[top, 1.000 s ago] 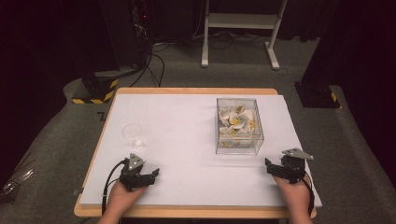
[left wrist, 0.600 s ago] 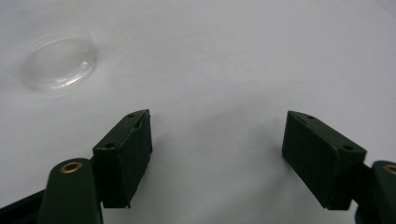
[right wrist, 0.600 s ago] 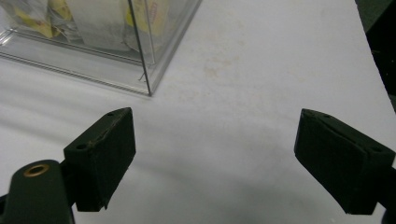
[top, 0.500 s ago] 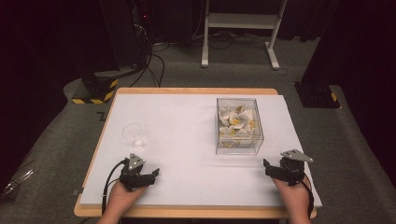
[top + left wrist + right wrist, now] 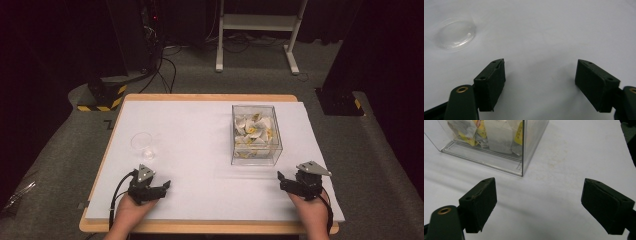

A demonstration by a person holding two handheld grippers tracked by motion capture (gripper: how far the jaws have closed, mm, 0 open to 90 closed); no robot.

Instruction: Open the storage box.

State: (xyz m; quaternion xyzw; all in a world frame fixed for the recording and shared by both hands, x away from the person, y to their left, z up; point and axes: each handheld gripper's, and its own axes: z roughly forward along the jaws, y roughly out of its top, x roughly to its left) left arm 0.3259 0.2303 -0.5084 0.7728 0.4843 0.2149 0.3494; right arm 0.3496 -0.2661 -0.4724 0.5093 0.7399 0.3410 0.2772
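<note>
High view: a person's hands at the near table edge, each w/ a two-jaw gripper. Left gripper [image 5: 162,186] sits near-left on the white table [image 5: 200,145], jaws spread wide, holding nothing; a clear plastic cup [image 5: 143,145] stands just beyond it. Right gripper [image 5: 282,180] sits near-right, jaws also wide apart and empty. Ahead of it, close but not touching, is a clear box [image 5: 256,135] of tea bags [image 5: 252,129], white w/ yellow tags.
</note>
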